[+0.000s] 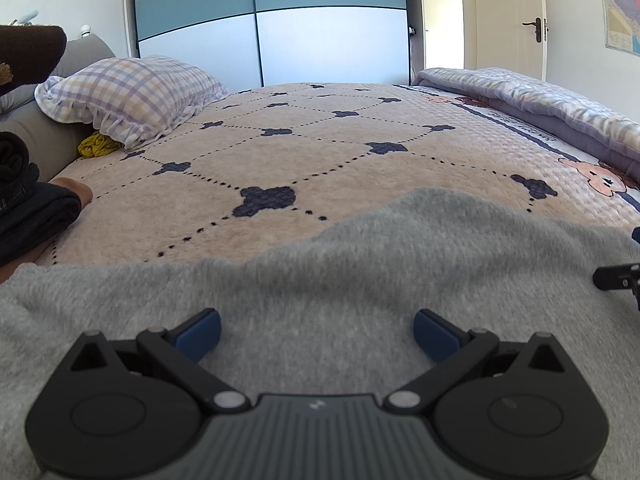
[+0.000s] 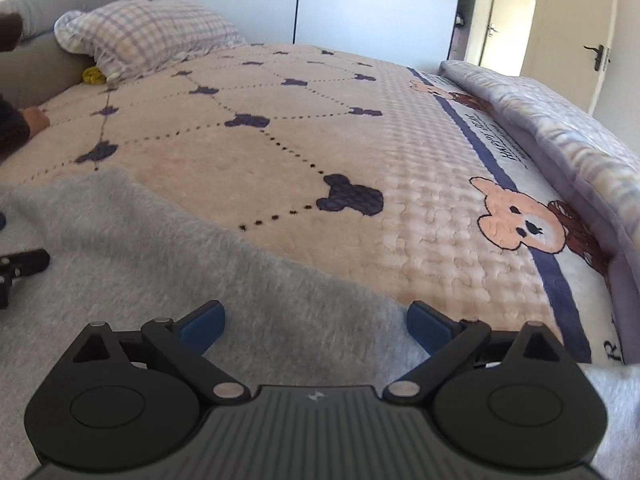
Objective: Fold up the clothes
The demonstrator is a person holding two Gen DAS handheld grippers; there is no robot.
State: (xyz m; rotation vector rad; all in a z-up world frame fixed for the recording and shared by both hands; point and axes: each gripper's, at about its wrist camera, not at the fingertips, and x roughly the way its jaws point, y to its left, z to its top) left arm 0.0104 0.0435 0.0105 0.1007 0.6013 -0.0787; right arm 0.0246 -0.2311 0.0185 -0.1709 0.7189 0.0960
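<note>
Fleece garment, grey, soft and limp (drapes easily); take its far edge, frame centre. Left gripper and right gripper both gape, empty.

Open bed ahead, edges crowded

The bed lies bare beyond the grey garment; a pillow blocks far left, a folded quilt lines the right.

You're in bright, even daylight with soft shadows. The wardrobe ahead of your tools looks washed-out. Fisheye bends the edges, corners go dark, and the grey garment near the fingers is blurred.
</note>
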